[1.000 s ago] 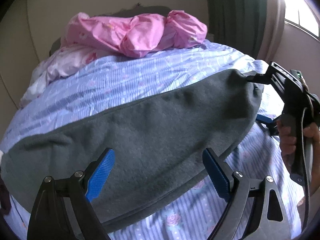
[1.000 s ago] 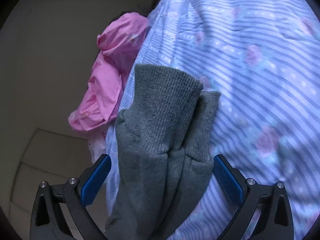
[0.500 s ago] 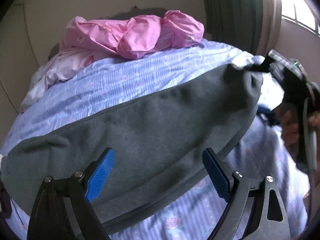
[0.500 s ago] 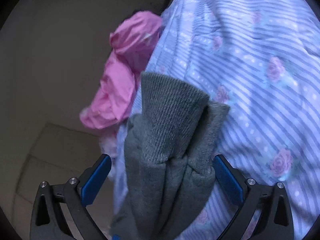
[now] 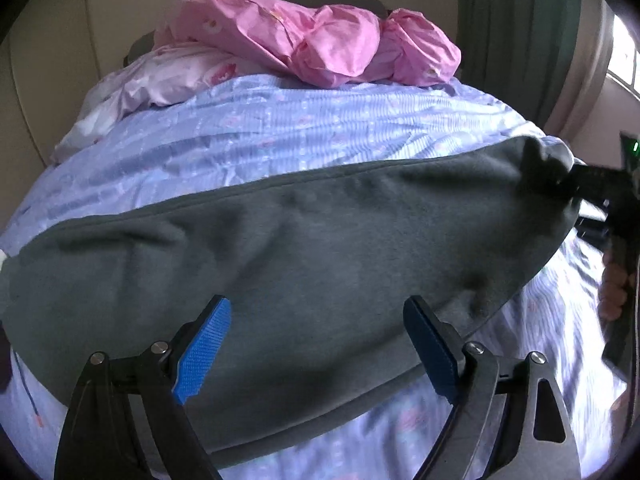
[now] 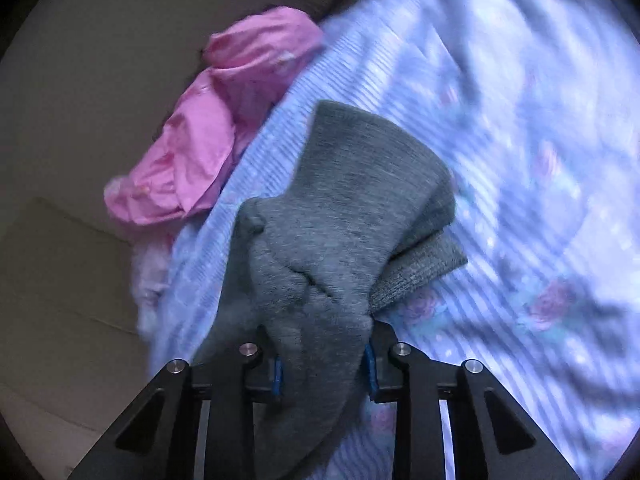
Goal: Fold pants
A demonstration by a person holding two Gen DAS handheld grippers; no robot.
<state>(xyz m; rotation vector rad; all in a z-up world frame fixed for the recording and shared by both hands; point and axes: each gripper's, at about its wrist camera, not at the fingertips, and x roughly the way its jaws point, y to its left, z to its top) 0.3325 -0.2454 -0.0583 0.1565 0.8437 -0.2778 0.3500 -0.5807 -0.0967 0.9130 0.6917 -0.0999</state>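
Closing on the ribbed cuff end, the right gripper [image 6: 325, 372] has the grey fleece pants [image 5: 288, 264] bunched between its blue pads, probably so this end can be carried over for the fold. The pants lie stretched across the blue striped floral bedsheet [image 5: 256, 132], from near left to far right. The left gripper [image 5: 316, 344] hovers wide open above the near edge, holding nothing, likely waiting to pin the cloth. A crumpled pink quilt [image 5: 320, 48] sits far behind.
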